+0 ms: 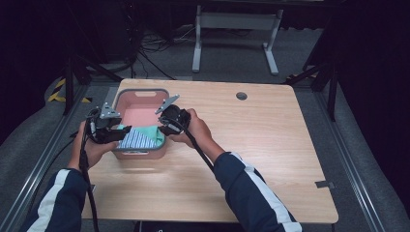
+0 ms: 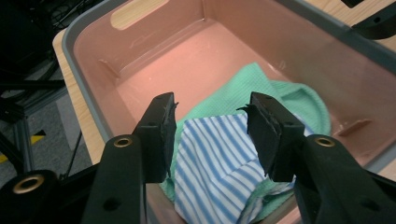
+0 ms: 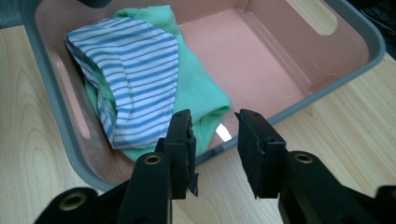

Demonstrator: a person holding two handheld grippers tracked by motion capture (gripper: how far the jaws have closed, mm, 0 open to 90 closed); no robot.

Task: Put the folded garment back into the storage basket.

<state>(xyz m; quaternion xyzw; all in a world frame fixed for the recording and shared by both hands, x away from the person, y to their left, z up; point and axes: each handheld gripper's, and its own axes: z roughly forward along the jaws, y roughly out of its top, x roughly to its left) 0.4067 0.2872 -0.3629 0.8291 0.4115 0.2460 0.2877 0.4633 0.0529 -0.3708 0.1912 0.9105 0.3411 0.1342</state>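
High view: pink bin [image 1: 140,94] far half bare; cloths [image 1: 140,137] near rim.

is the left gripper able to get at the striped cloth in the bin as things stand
Probably yes: the left gripper hangs open right above the striped cloth, which lies on top of the green cloth in the pink bin, nothing between.

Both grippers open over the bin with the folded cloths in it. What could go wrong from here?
1. The striped cloth lies loosely on the green cloth against the near wall of the pink bin; it may unfold or slump.
2. The left gripper has its fingers astride the striped cloth, so pulling away could snag it.
3. The right gripper hangs over the bin's rim and might knock it.
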